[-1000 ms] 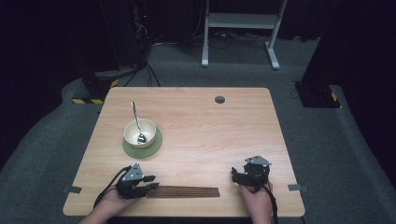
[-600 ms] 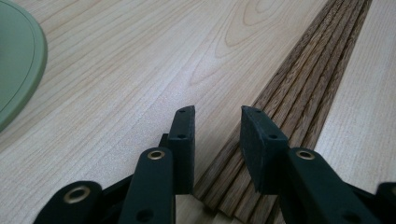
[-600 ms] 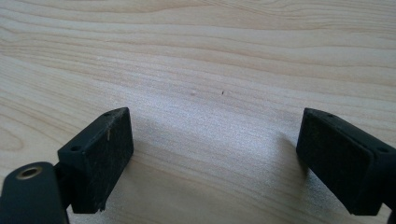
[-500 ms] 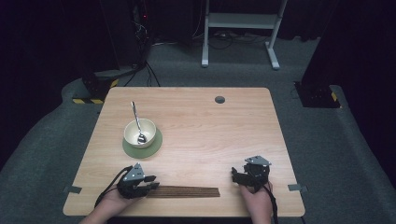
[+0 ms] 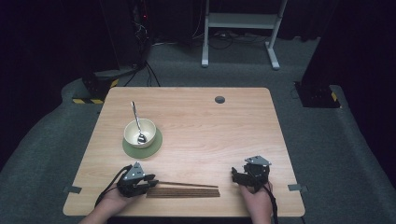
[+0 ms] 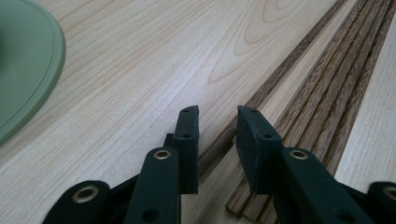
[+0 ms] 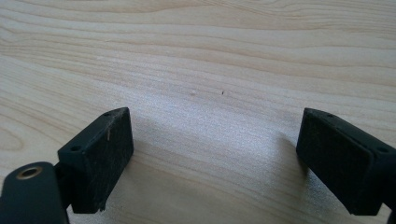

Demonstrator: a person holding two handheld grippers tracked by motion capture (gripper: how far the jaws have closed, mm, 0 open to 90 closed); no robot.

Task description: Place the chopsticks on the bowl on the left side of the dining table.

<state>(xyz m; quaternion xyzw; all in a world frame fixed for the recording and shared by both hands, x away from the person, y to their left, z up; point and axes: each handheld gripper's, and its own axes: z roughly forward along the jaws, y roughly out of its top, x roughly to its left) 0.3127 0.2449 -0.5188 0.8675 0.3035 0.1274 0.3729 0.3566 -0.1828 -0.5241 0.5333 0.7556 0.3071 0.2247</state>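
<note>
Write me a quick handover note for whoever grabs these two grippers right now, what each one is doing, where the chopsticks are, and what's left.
Left gripper: jaws part open, straddling one chopstick that lies angled away from the bundle; not yet clamped.
Right gripper: wide open over bare table, holding nothing.
Chopsticks lie in a row near the front edge, between the two grippers. Bowl with a spoon sits on a green mat, behind the left gripper.
Done: one chopstick singled out.
Left: probably close on it and lift.
</note>
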